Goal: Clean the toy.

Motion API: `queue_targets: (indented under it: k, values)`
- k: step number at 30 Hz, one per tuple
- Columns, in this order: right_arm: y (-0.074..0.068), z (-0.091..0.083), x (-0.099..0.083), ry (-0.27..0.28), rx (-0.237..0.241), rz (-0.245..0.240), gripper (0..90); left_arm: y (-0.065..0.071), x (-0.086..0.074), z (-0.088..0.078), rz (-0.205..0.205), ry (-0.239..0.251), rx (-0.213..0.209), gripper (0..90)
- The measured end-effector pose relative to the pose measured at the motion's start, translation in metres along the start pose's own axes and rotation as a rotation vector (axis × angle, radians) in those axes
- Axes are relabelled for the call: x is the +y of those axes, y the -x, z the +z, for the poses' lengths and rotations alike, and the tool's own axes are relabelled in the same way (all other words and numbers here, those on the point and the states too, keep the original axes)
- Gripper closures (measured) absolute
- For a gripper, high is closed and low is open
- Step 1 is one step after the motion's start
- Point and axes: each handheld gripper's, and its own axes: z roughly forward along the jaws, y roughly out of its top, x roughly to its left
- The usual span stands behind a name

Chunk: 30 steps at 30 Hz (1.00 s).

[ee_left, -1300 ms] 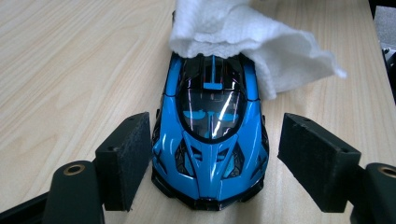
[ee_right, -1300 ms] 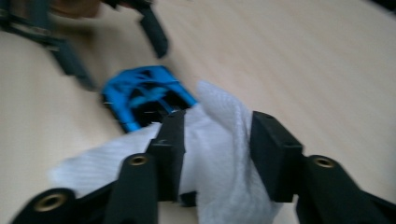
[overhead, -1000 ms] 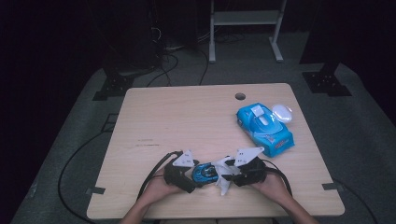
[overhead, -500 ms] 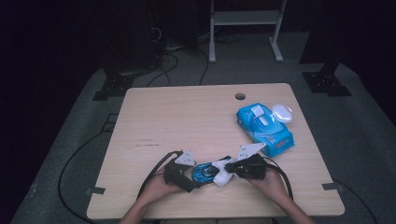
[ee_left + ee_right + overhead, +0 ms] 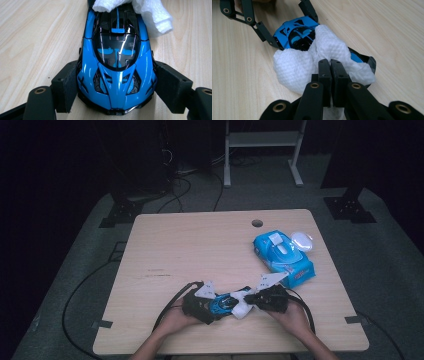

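A glossy blue and black toy car [image 5: 116,75] rests on the wooden table [image 5: 200,245] near its front edge. My left gripper [image 5: 117,87] has just been closing, and its pads [image 5: 67,85] now press the car's sides near the nose. In the high view the car [image 5: 220,304] lies between both hands. My right gripper [image 5: 330,67] is shut on a crumpled white wipe [image 5: 294,67], which is pushed against the car's far end [image 5: 294,30]. The wipe [image 5: 150,15] drapes over the tail and hides part of it.
A blue pack of wipes [image 5: 282,257] lies at the right of the table, with a small white oval object [image 5: 301,241] just behind it. A cable hole [image 5: 257,223] sits near the back edge. Cables trail off the front, and a white frame [image 5: 260,140] stands behind the table.
The right gripper has moved left and brought the wipe, which hung loose a second ago, against the car's end. The left hand has stayed put.
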Motion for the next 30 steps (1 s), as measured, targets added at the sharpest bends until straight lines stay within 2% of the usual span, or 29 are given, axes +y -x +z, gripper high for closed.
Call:
queue_targets:
  k: [5,7,8,11,14,15,17,19,21,25,26,30]
  values:
    - [-0.01,0.005,0.005,0.016,0.015,-0.032,86.9,-0.005,0.002,0.001,0.012,-0.003,-0.024,25.5]
    - [-0.01,0.009,0.008,0.029,0.058,-0.029,86.9,-0.006,0.002,0.001,0.009,-0.004,-0.027,25.5]
    - [-0.012,0.01,0.009,0.031,0.067,-0.045,86.9,-0.005,0.001,0.001,0.018,-0.005,-0.021,25.5]
    - [-0.013,0.009,0.008,0.019,0.052,-0.059,86.8,-0.004,0.0,0.001,0.007,0.004,-0.018,25.4]
    - [-0.005,0.001,0.002,0.004,-0.008,-0.037,86.8,-0.004,-0.001,0.0,0.006,0.012,-0.012,25.4]
    - [-0.002,-0.003,-0.001,0.007,-0.025,-0.033,86.8,-0.003,-0.002,0.0,0.005,0.016,-0.01,25.4]
    - [0.004,-0.012,-0.005,0.041,-0.033,0.006,86.8,-0.003,-0.003,0.001,0.003,0.029,-0.006,25.4]
    - [0.004,-0.02,-0.006,0.061,-0.058,-0.006,86.8,-0.003,-0.003,0.0,0.005,0.028,-0.01,25.4]
    - [0.006,-0.024,-0.007,0.054,-0.06,-0.003,86.8,-0.003,-0.003,0.001,0.006,0.031,-0.007,25.3]
    - [0.008,-0.02,-0.007,0.039,-0.069,-0.011,86.8,-0.003,-0.003,0.001,0.01,0.031,-0.01,25.4]
    - [0.008,-0.014,-0.002,0.033,-0.086,-0.031,86.3,-0.004,-0.003,0.001,0.014,0.029,-0.018,25.5]
    - [0.01,-0.001,0.008,0.046,-0.086,-0.037,86.0,-0.005,-0.003,0.001,0.016,0.031,-0.021,25.5]
